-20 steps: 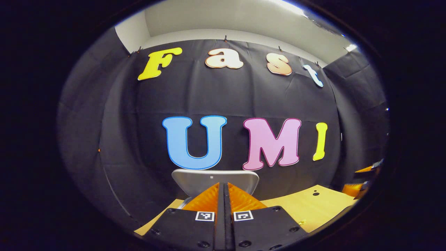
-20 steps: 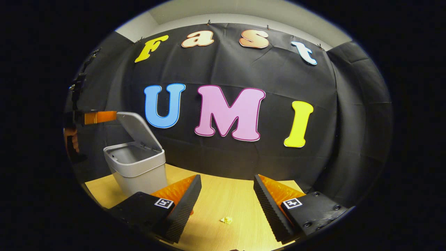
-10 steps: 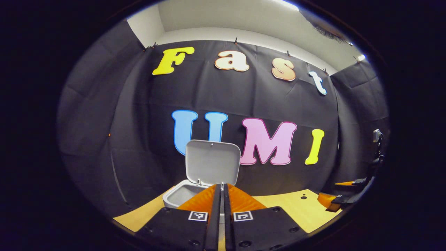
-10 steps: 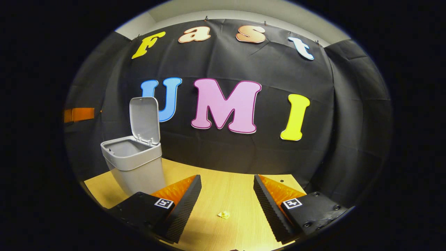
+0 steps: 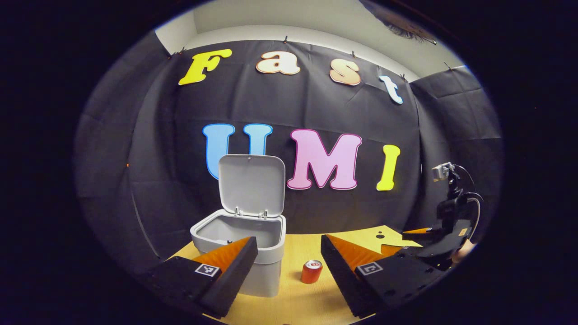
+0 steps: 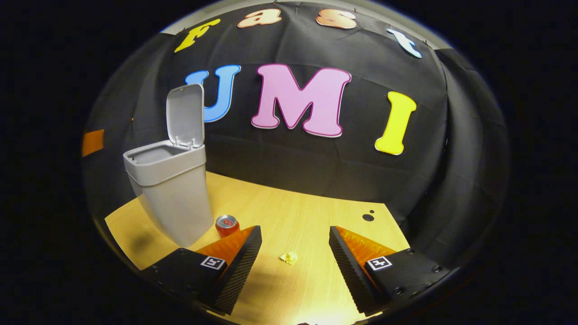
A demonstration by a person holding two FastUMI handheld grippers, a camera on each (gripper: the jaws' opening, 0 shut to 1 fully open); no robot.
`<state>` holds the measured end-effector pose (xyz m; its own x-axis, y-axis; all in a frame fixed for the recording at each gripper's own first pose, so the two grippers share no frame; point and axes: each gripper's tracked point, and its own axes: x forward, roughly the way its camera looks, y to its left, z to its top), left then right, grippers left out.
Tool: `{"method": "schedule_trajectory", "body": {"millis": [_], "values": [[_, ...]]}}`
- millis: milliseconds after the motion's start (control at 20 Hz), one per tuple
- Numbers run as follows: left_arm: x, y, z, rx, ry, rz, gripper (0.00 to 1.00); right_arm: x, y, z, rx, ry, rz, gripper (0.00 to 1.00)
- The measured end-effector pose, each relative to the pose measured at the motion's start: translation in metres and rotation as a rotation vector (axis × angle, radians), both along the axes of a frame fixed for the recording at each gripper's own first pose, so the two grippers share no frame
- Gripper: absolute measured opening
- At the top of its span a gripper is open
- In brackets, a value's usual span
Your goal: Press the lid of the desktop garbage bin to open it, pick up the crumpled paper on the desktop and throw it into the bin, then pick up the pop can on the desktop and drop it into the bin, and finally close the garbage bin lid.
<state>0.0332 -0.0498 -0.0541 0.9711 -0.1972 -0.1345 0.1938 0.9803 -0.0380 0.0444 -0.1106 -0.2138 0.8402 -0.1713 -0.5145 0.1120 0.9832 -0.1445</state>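
- Since a second ago, left gripper [image 5: 284, 259] has backed off from the lid [image 5: 251, 183] and spread from shut to wide, holding nothing.
- Lid now stands upright; bin [image 6: 169, 183], near the tabletop's [image 6: 311, 212] left edge, is open. First step judged done.
- Right gripper [image 6: 293, 257], wide and empty, has tilted down toward the paper [image 6: 289, 257], which lies on the tabletop between its fingers' line, nearer the front edge.
- Can [image 6: 226, 224] stands just beside the bin's base.
- Next step judged: paper pickup.
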Motion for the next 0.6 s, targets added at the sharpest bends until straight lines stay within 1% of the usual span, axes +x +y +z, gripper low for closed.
{"method": "schedule_trajectory", "body": {"millis": [100, 250, 450, 600], "values": [[-0.004, -0.006, 0.001, 0.012, -0.006, -0.007, 0.94, 0.011, -0.003, -0.024, 0.043, 0.064, 0.006, 0.97], [-0.007, -0.015, -0.003, 0.011, 0.011, -0.017, 0.95, 0.017, -0.008, -0.071, 0.085, 0.204, 0.012, 0.97], [-0.009, -0.014, -0.009, 0.035, 0.035, -0.008, 0.95, 0.024, -0.015, -0.137, 0.127, 0.392, 0.026, 0.98], [-0.009, -0.006, -0.016, 0.054, 0.057, 0.015, 0.94, 0.027, -0.017, -0.179, 0.145, 0.486, 0.021, 0.98]]}}
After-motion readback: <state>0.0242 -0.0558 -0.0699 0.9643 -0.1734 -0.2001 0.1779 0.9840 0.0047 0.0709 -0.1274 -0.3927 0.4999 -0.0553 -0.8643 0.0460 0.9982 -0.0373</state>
